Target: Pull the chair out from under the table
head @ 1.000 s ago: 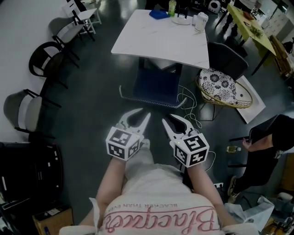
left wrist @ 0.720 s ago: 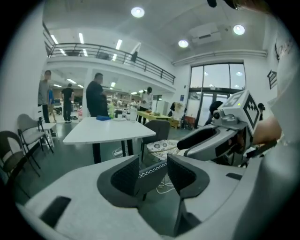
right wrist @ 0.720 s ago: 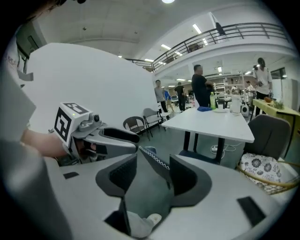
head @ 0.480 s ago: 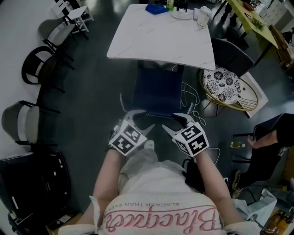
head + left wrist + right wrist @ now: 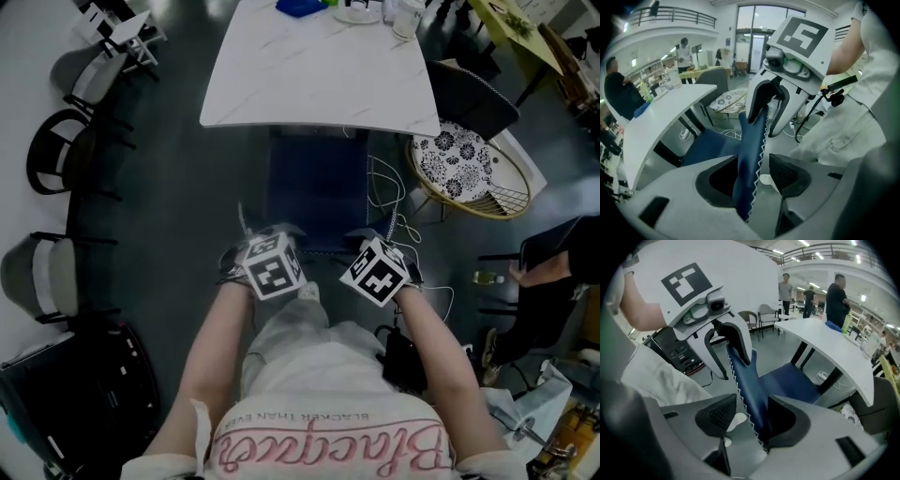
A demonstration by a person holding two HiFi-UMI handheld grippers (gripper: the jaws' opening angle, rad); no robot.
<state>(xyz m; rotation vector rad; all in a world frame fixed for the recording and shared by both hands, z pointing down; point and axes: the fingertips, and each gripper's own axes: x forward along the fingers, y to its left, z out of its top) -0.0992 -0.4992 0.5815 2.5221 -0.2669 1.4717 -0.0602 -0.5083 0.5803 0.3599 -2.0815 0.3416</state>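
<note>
While both tools straddle its backrest, the blue chair (image 5: 319, 183) stands tucked under the near edge of the white table (image 5: 319, 84). The left tool (image 5: 752, 174) and right tool (image 5: 752, 418) have just been opening and now gape wide, each with the padded backrest (image 5: 752, 133) between its pads but not clamped. The chair looks like a stiff frame under soft, zigzag-stitched upholstery, fairly heavy and likely to drag on the floor. Gripping the backrest's top edge toward both ends should stop it twisting. White cables (image 5: 386, 192) lie just right of it. Upside down on the person's shirt (image 5: 328, 422), small print appears to read "BLACKER THAN EVER"; the script below is unclear.
</note>
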